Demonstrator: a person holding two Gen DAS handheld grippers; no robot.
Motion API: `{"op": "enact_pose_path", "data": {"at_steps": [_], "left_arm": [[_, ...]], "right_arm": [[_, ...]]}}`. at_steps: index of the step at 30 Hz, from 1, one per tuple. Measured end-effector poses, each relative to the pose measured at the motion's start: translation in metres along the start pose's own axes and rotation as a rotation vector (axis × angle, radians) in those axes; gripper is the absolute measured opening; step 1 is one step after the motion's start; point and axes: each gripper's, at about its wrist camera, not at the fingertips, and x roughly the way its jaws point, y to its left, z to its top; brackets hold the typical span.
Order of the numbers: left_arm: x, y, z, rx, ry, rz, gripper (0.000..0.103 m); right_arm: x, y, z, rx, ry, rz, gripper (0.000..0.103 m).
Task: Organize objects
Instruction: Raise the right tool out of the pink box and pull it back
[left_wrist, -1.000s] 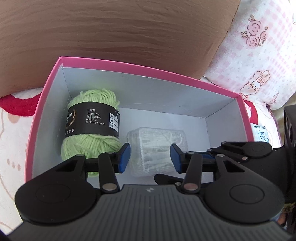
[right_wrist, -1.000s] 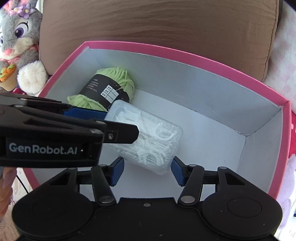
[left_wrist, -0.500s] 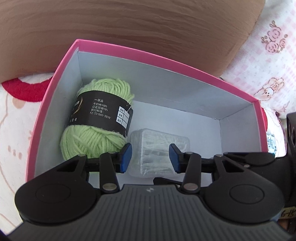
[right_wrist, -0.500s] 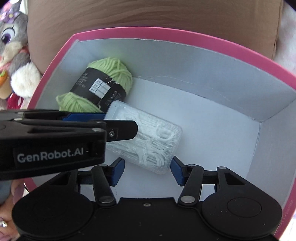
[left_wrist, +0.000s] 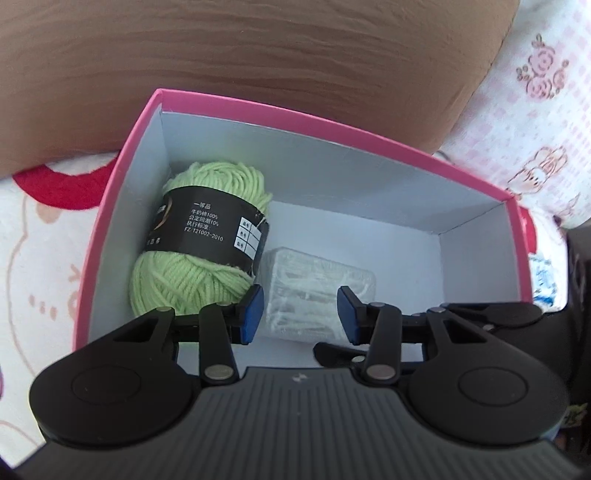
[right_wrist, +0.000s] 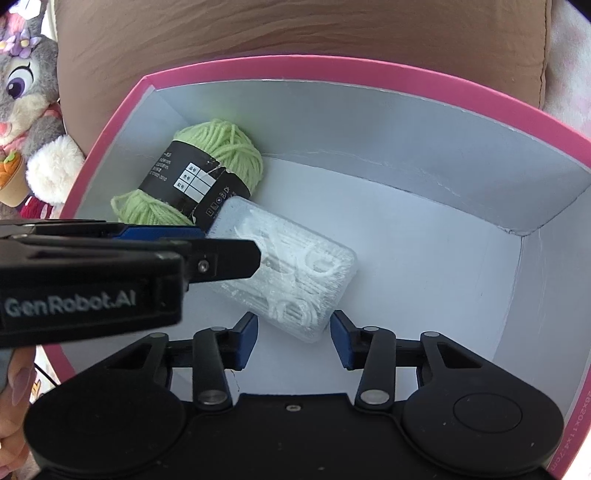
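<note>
A brown cushion (right_wrist: 258, 33) backs the pink box (right_wrist: 332, 68) (white inside). In its left corner lies green yarn (left_wrist: 192, 273), touching the clear floss-pick case (right_wrist: 295, 273) beside it. Both claws, left claw (left_wrist: 301, 314) and right claw (right_wrist: 293, 341), have just been narrowing, gapped around the case, neither visibly pressing it.

I see a bed sheet (left_wrist: 44, 258) with a pink cartoon print carrying everything. On it rests a pink box (left_wrist: 295, 122), with a brown cushion (left_wrist: 258, 55) behind and a plush bunny (right_wrist: 26, 110) to its left.
</note>
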Motion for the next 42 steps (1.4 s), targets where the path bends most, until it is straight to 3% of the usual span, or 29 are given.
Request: {"op": "enact_pose_path", "data": {"at_steps": [4, 8, 16, 20, 26, 32, 42], "left_arm": [[-0.005, -0.010, -0.004, 0.065, -0.007, 0.034, 0.039], [0.000, 0.002, -0.003, 0.033, 0.028, -0.015, 0.037], [0.013, -0.001, 0.006, 0.016, 0.018, -0.016, 0.037], [0.021, -0.010, 0.003, 0.016, 0.034, -0.010, 0.037], [0.006, -0.016, -0.001, 0.022, 0.020, -0.012, 0.038], [-0.016, -0.026, -0.008, 0.044, 0.031, 0.009, 0.042], [-0.079, -0.044, -0.021, 0.108, -0.025, 0.024, 0.062]], "right_arm": [[-0.004, 0.010, -0.003, -0.002, -0.015, 0.000, 0.045], [-0.004, 0.011, -0.001, -0.009, -0.021, -0.005, 0.044], [-0.006, 0.014, 0.009, -0.009, -0.018, 0.007, 0.044], [-0.020, 0.014, -0.005, -0.020, -0.071, 0.005, 0.050], [-0.061, 0.011, -0.039, -0.037, -0.136, 0.042, 0.050], [-0.087, 0.010, -0.061, -0.098, -0.183, 0.048, 0.052], [-0.126, 0.027, -0.070, -0.171, -0.241, 0.031, 0.054]]}}
